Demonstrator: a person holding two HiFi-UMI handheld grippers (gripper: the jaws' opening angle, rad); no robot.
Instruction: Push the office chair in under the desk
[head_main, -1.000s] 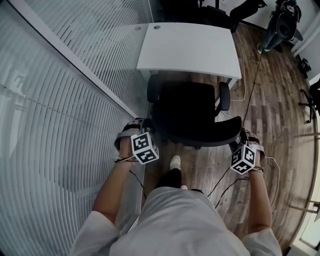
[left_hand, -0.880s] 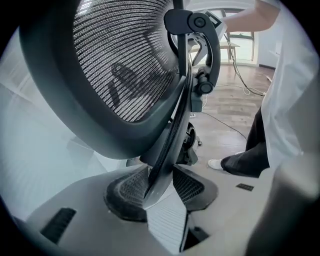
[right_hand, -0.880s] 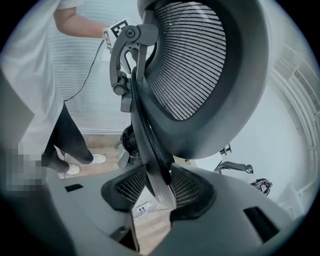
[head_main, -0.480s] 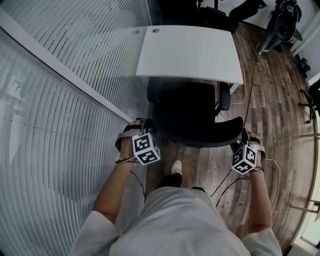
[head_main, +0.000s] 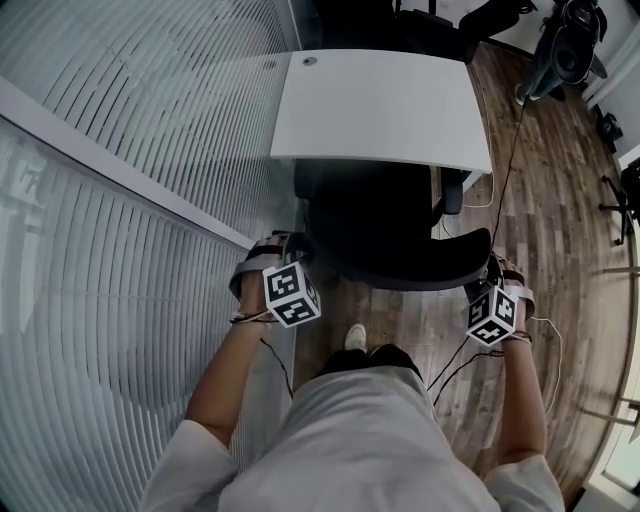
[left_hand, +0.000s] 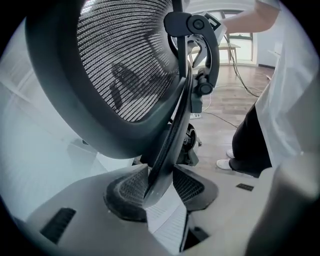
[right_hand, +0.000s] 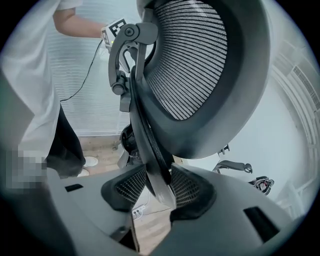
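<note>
The white worktop (head_main: 380, 110) stands against a wall of slatted glass (head_main: 120, 200). The black chair (head_main: 390, 225) is partly in: the front of its seat lies hidden under the near edge of the worktop, and both armrests (head_main: 450, 190) are just at that edge. The rear of the seat and the curved mesh back are out over the wood floor (head_main: 560, 220). I would call the push well under way but not finished. What is left is to roll the chair on until its back comes close to the worktop.

The left gripper (left_hand: 160, 187) has its fingers (left_hand: 125, 187) clamped on the rim of the chair back at one end. The right gripper (right_hand: 152, 187) has its fingers (right_hand: 187, 187) closed on the rim at the other end.

The glass wall runs just beside the chair's left side, so there is little room to drift that way. The armrests may catch the worktop edge if they sit too high. A thin cable (head_main: 505, 170) trails across the floor on the right, near the wheels' path.
</note>
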